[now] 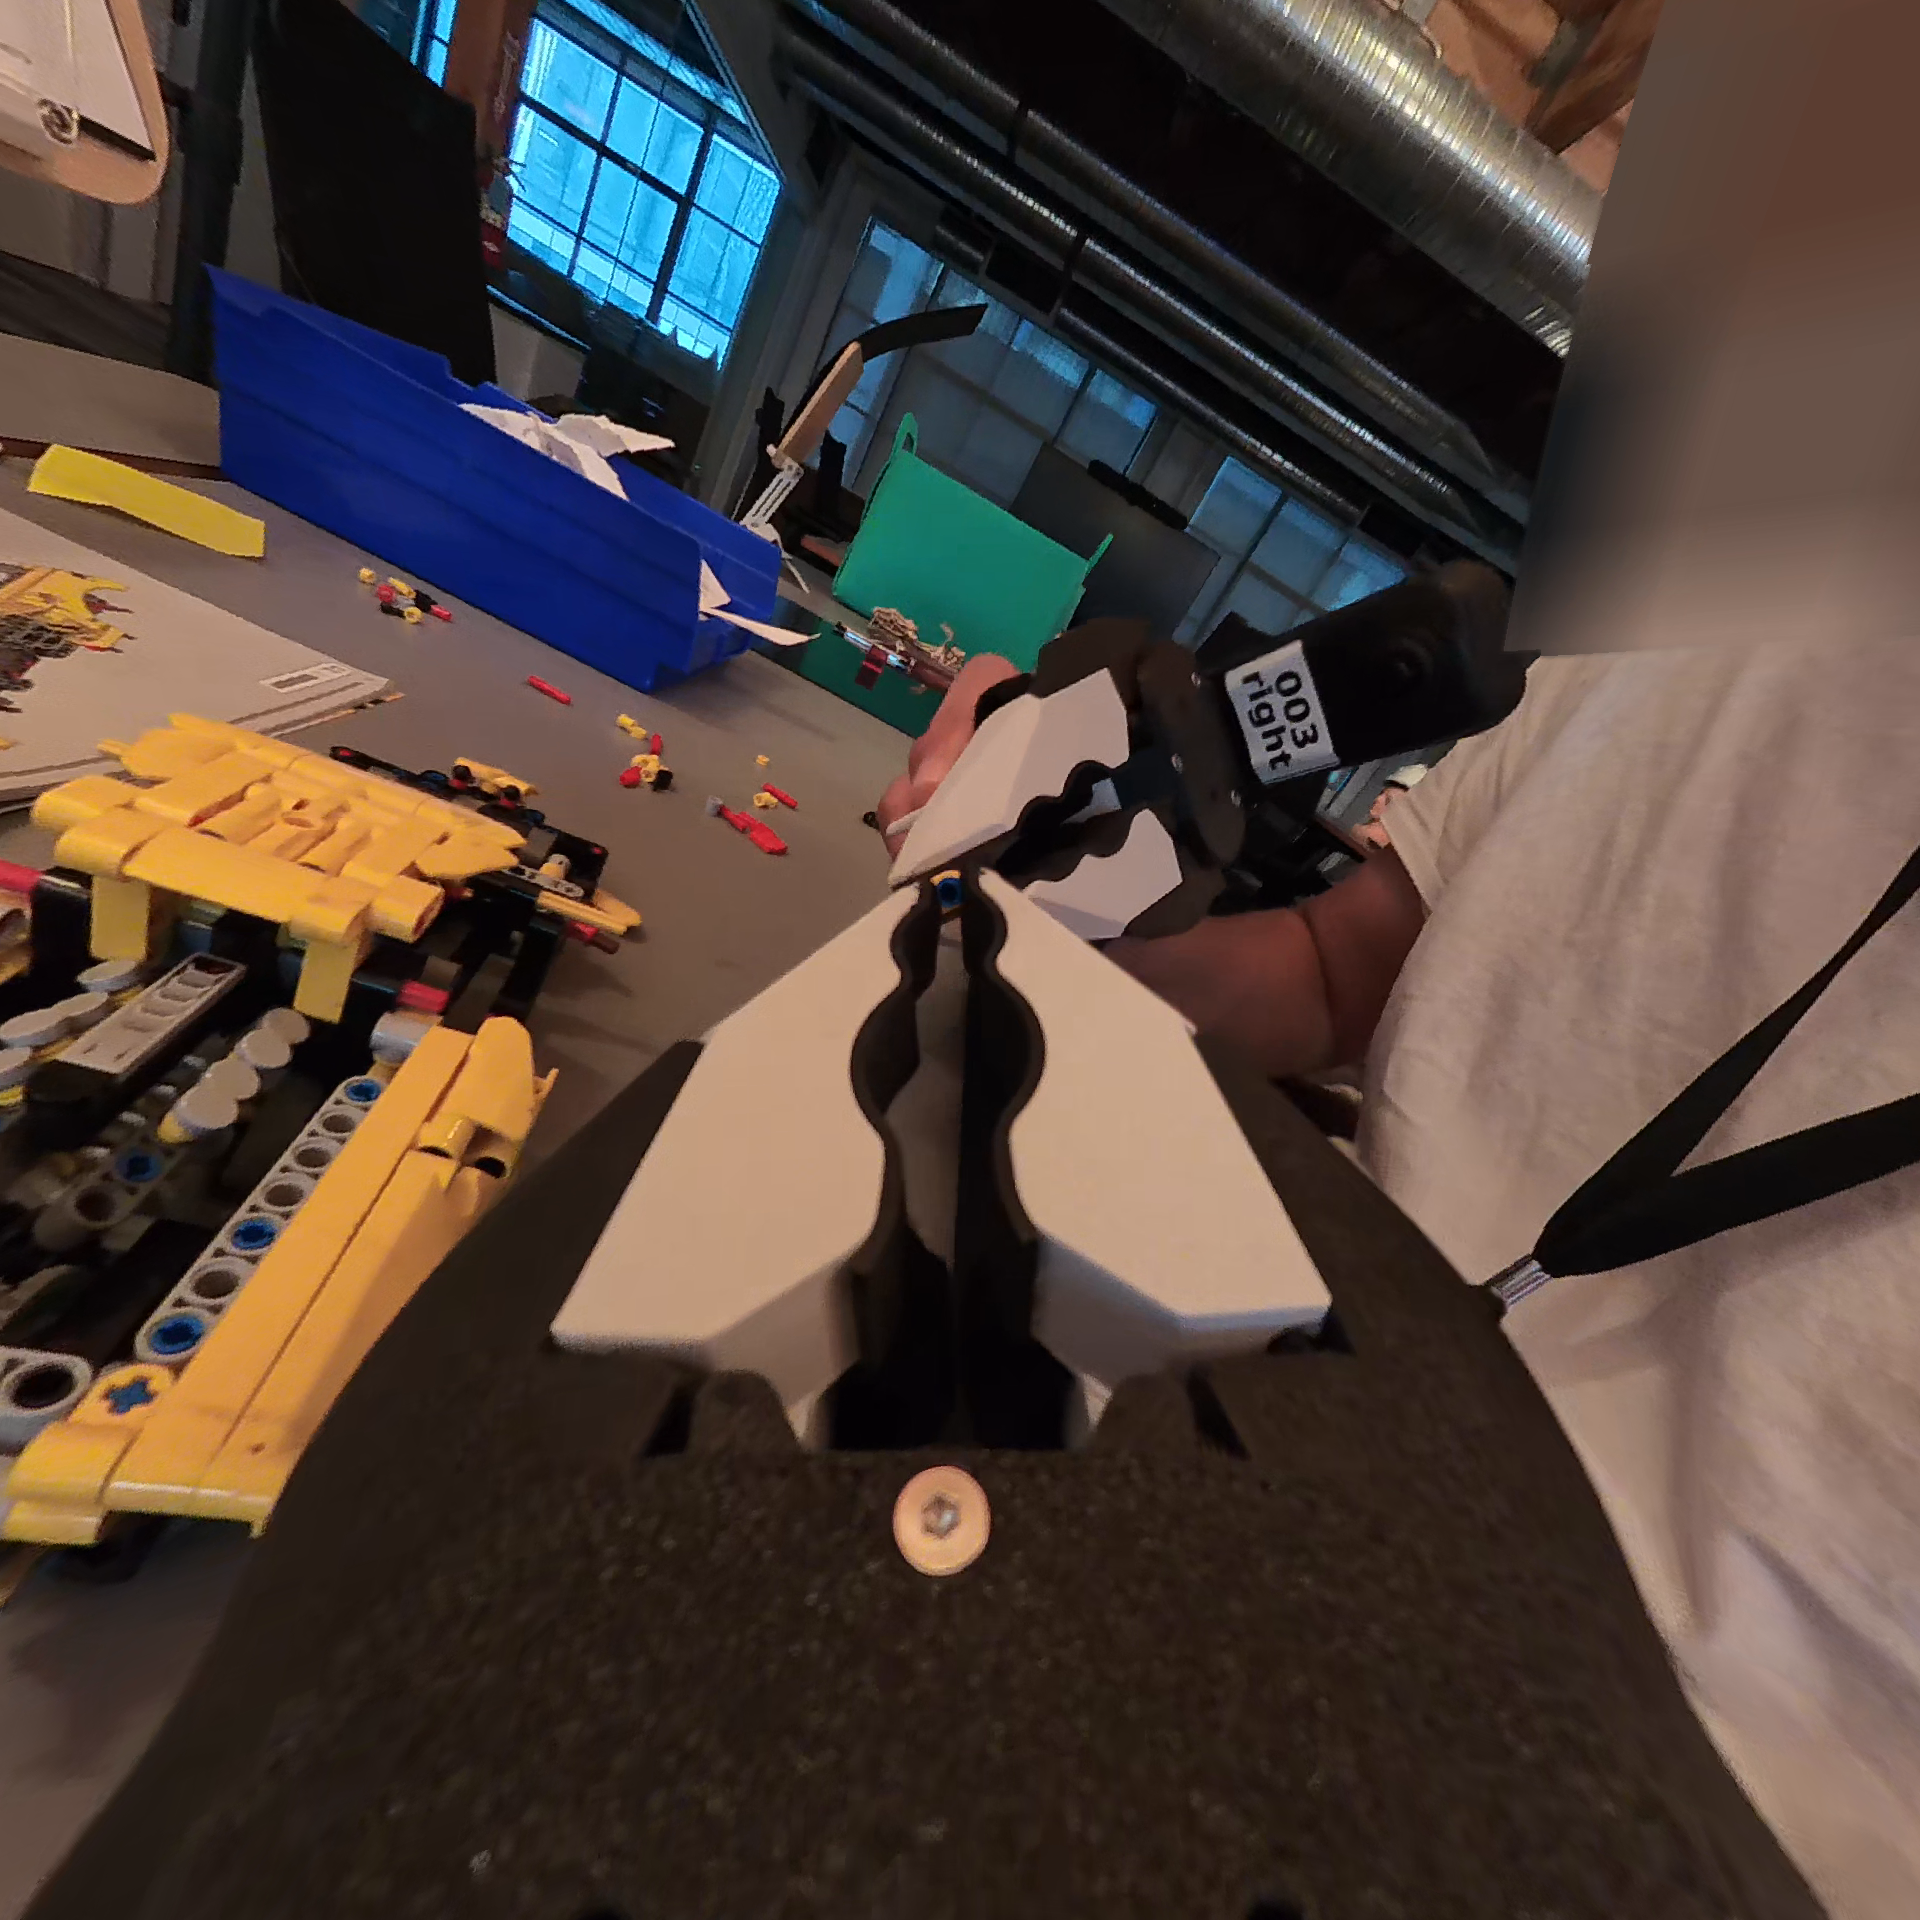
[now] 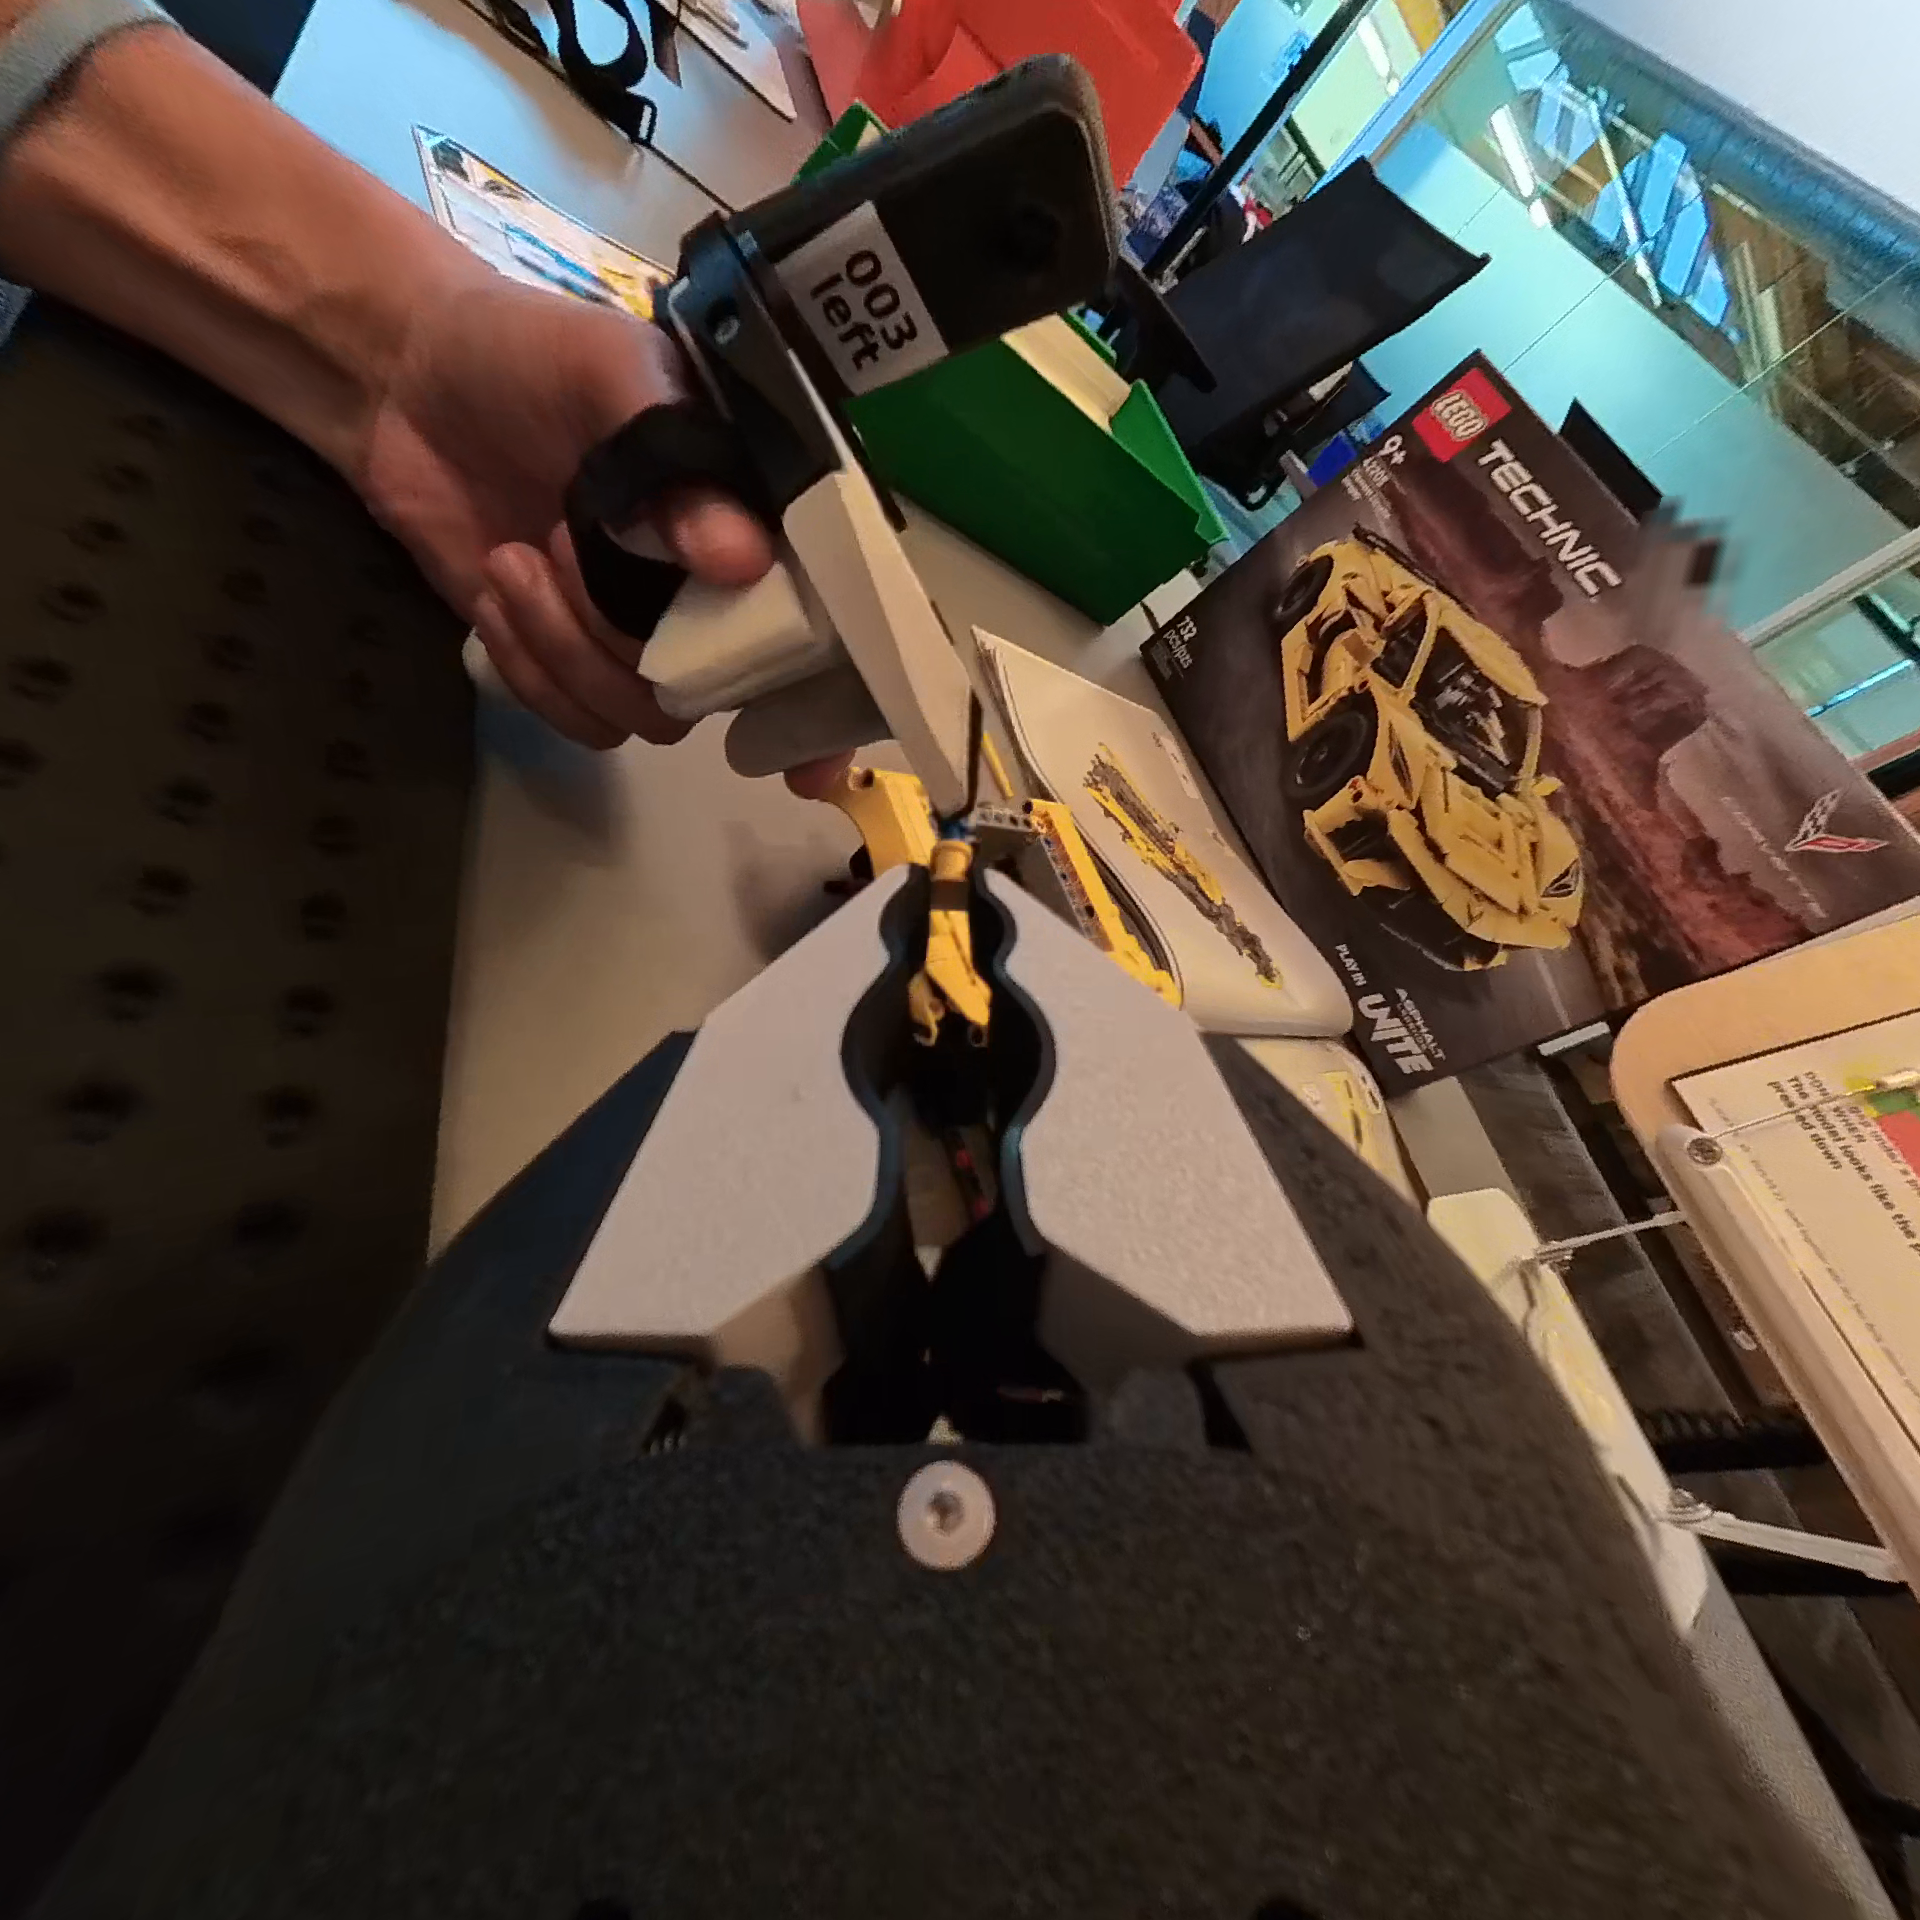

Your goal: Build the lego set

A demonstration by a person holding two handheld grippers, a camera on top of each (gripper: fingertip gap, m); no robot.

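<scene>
Grey table (image 1: 727, 935); left gripper (image 1: 948, 896) pinches a blue pin (image 1: 945, 891), right gripper (image 2: 948, 883) clamps a yellow piece (image 2: 951, 935); misaligned push could drop the pin

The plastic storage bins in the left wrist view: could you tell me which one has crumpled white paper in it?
The long blue plastic bin on the grey table holds the crumpled white paper; the green plastic bin stands farther back.

Yellow lego piece (image 2: 951, 961) upright, blue pin (image 1: 947, 891) on top.
</scene>
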